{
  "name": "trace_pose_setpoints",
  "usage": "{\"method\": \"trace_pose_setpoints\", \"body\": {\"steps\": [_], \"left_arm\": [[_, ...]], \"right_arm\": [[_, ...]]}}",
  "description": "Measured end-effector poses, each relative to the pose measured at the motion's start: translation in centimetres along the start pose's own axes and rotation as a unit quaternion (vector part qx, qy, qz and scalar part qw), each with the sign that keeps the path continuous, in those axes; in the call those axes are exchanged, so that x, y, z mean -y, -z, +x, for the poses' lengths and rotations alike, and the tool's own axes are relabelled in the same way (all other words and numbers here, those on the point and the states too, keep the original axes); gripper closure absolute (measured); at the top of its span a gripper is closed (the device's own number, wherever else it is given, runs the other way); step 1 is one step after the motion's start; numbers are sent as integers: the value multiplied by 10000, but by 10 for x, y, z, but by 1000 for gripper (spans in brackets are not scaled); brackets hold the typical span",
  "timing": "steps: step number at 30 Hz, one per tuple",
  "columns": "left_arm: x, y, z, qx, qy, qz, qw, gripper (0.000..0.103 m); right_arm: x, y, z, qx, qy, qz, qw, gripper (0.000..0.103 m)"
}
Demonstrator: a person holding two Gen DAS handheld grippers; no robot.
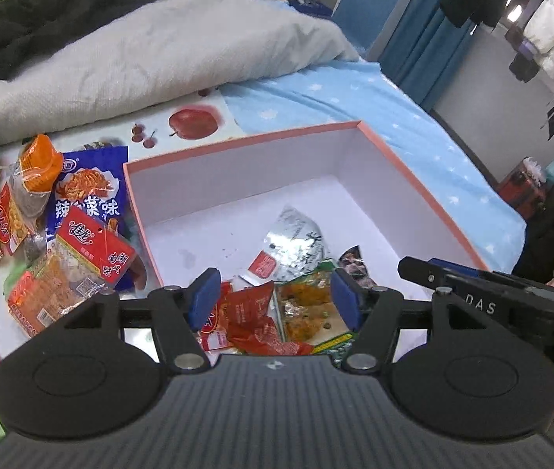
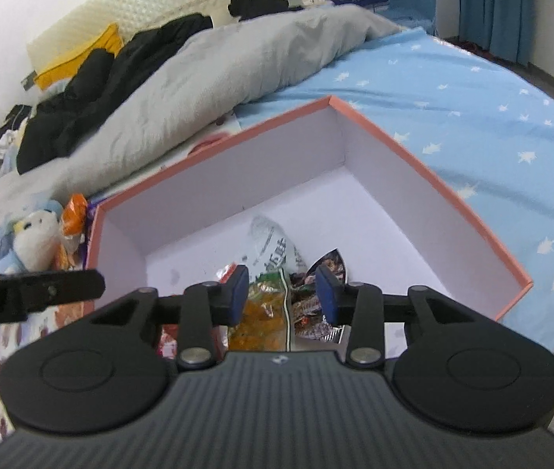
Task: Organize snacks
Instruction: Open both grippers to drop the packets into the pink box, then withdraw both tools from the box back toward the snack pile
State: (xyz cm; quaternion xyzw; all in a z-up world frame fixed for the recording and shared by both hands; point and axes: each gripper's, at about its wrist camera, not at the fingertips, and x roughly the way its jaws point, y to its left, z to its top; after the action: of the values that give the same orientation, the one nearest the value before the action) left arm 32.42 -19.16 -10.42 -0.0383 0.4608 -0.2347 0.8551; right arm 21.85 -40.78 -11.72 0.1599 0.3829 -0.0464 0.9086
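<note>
On a bed [image 2: 472, 90] spread with a star-patterned blue sheet, a pink-rimmed box [image 1: 406, 168] lay open with several snack packets heaped in its near corner, among them a silver pouch [image 1: 296, 240] and a red packet [image 1: 249, 312]. Both claws hung over that heap, the left claw [image 1: 275, 297] spread wide and the right claw [image 2: 282, 293] partly parted, neither pinching anything. More snacks, including a blue noodle bag [image 1: 89, 191], lay outside the box beside a plush toy [image 2: 38, 238].
</note>
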Motion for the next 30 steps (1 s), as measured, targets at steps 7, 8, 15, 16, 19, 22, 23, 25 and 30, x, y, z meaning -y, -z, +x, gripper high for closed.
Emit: {"method": "trace_pose_setpoints", "body": {"steps": [7,8,15,16,19,22,23,25,30], "left_arm": [[8,2,-40,536,-2,205,9984,35],[9,1,-45,610,-18,227,9979,35],[7,5,-87,1096,-163,284,9934,35],[6,6,-92,1148,-184,276,9928,35],[-1,10,-107,1268,-224,196,9915,35],[-10,16,-122,1377,-271,88,9901,35],[-13,18,-127,1415,-309,71,9894,35],[-20,24,-136,1478,-371,12,9883,35],[-38,40,-154,1549,-522,-97,9865,35]], "right_arm": [[-13,-10,-35,474,-173,-131,9986,62],[-16,-10,-42,557,-205,-156,9981,62],[-36,-14,-75,947,-489,-275,9939,62],[-39,-14,-79,986,-544,-296,9932,62],[-49,-13,-90,1091,-690,-366,9910,62],[-60,-10,-99,1205,-788,-451,9886,62],[-64,-8,-101,1232,-815,-467,9879,62],[-71,-5,-104,1277,-870,-510,9867,62],[-89,4,-107,1343,-1040,-656,9833,62]]}}
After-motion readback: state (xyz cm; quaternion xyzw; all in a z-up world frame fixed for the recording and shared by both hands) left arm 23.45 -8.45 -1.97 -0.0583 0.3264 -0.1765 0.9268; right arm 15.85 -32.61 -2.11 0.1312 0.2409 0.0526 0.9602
